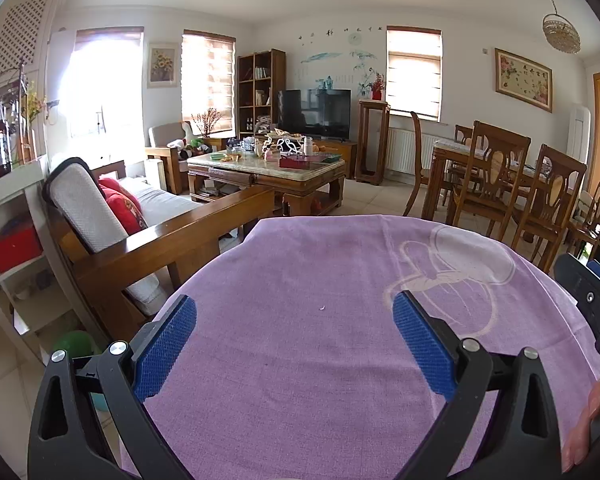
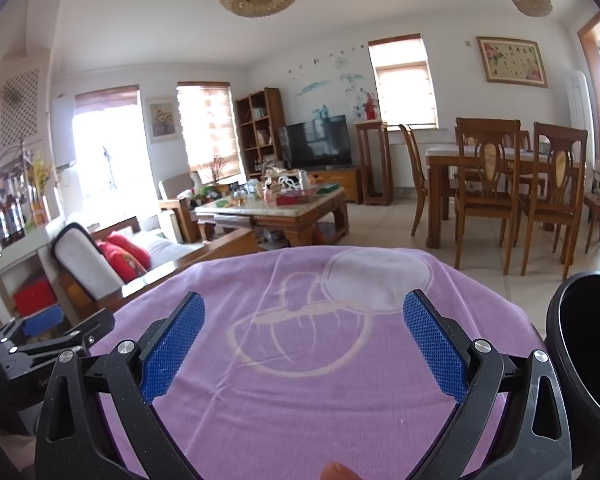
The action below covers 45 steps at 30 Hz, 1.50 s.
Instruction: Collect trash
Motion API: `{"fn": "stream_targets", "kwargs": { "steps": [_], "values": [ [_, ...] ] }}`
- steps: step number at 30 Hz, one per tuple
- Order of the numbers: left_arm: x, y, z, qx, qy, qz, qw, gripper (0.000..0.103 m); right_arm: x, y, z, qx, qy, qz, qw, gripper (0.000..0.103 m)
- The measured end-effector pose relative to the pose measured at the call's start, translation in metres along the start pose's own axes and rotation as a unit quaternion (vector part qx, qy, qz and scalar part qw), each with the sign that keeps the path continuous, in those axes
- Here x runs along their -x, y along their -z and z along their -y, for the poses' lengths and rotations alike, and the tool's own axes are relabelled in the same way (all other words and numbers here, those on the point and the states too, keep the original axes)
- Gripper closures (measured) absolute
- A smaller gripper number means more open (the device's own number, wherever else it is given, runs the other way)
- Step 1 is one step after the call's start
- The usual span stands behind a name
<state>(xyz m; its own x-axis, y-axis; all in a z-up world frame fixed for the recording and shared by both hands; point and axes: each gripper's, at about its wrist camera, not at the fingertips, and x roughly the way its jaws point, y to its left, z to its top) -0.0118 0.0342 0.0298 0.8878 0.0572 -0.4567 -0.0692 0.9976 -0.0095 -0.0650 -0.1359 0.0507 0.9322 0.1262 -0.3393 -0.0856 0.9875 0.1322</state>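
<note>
Living room, purple-clothed surface (image 1: 300, 340) up front. My left tongs (image 1: 294, 320) and right tongs (image 2: 304, 320) are both spread, holding nothing. A tiny white speck (image 1: 322, 307) mid-cloth, black bin (image 2: 588, 344) off the right edge. Could be just starting or basically done.

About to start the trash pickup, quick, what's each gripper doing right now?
Left gripper: open, empty, above the purple cloth.
Right gripper: open, empty.

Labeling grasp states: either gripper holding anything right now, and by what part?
Nothing held. The left gripper and right gripper both stand open and empty above the purple cloth.
</note>
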Motion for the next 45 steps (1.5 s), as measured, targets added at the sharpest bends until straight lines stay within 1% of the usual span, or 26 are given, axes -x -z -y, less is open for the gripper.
{"fn": "stream_targets", "kwargs": {
  "steps": [45],
  "values": [
    [-0.0042, -0.0039, -0.006, -0.009, -0.002, 0.003, 1.0, 0.005, 0.0001, 0.002, -0.0001, -0.006, -0.002, -0.003, 1.0, 0.005]
  ]
}}
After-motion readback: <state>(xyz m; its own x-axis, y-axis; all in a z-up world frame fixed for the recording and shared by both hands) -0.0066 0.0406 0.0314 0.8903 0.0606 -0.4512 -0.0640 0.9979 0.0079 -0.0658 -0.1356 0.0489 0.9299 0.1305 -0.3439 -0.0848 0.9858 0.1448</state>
